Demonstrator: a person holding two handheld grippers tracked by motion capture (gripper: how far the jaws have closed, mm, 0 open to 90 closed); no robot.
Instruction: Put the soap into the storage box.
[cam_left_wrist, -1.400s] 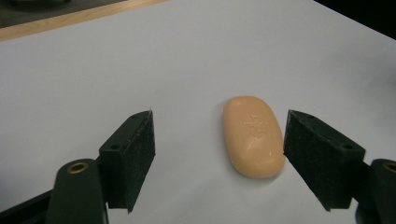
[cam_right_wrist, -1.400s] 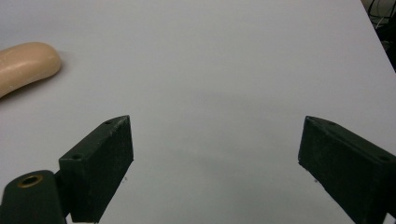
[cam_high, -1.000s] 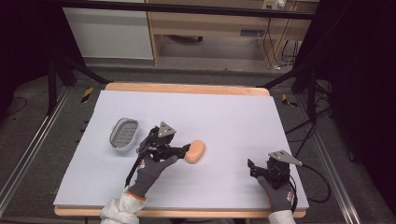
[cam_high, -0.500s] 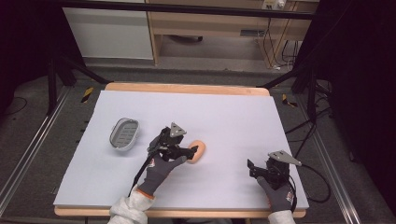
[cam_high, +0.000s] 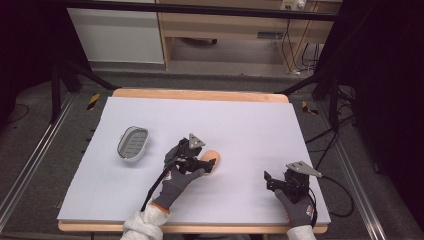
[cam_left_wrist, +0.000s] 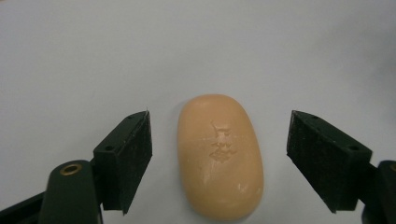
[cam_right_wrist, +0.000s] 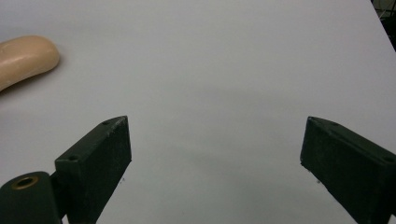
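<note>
— Straddling the soap, the left tool is spread wide, one jaw on each long side of the bar, neither pad touching it.

— Why line up that way?

— The jaws face the bar's narrow width, so closing should pinch it across the short axis, likely the surest hold on something smooth and rounded.

— And where's the soap?

— Flat on the desk, near the middle, stamped face up. In the high view it peeks out just past the left tool.

— The right tool?

— The right tool rests near the front right edge, jaws apart with nothing between them, well apart from the soap. It seems parked to keep out of the way.

— Anything further out?

— A grey dish sits left of the left hand, slotted bottom up and empty; I'd guess that's the soap's destination.
</note>
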